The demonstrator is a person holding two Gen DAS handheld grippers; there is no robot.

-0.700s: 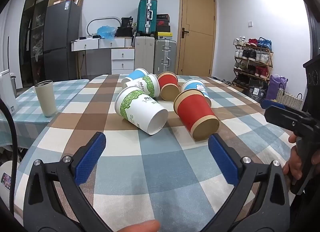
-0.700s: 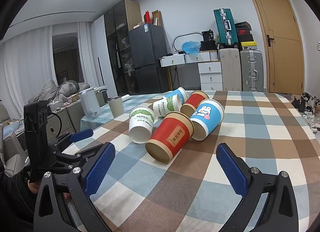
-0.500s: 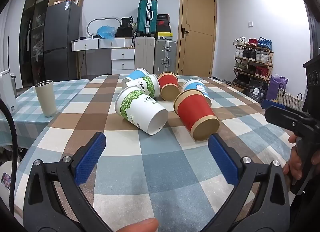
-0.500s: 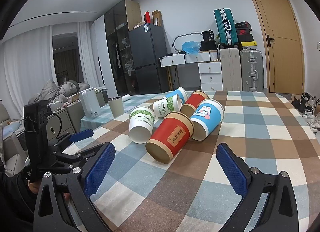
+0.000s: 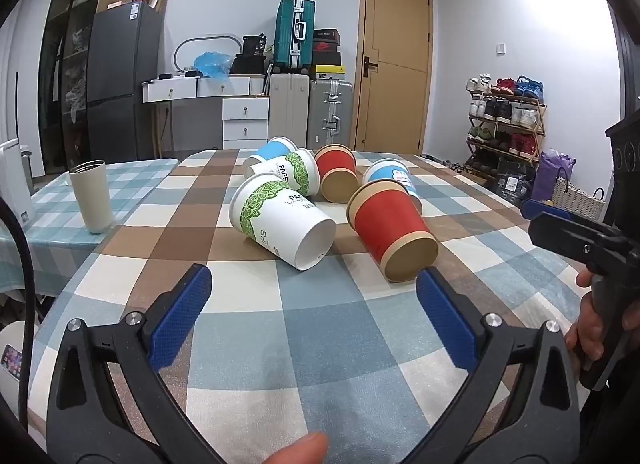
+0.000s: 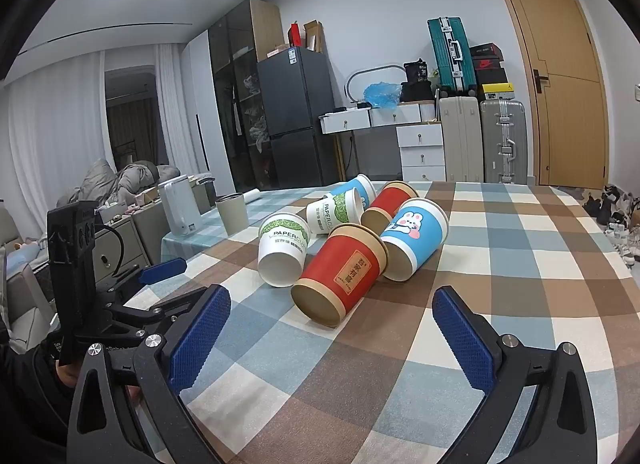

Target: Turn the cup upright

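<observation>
Left wrist view: nothing has moved since a moment ago. Both the left hand-held gripper [image 5: 314, 300] and right hand-held gripper [image 6: 330, 324] wait wide apart, empty. Red cup [image 5: 390, 234] lies sideways on the surface [image 5: 340, 344], so flipping hasn't started.

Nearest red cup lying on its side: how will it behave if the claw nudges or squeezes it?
The red cup lies on its side, so a nudge probably rolls it in a curve, since it tapers. It looks like thin paper and empty: likely light, and a hard squeeze near the open mouth may crush it. The blue bunny cup touches it and would probably shift too.
</observation>
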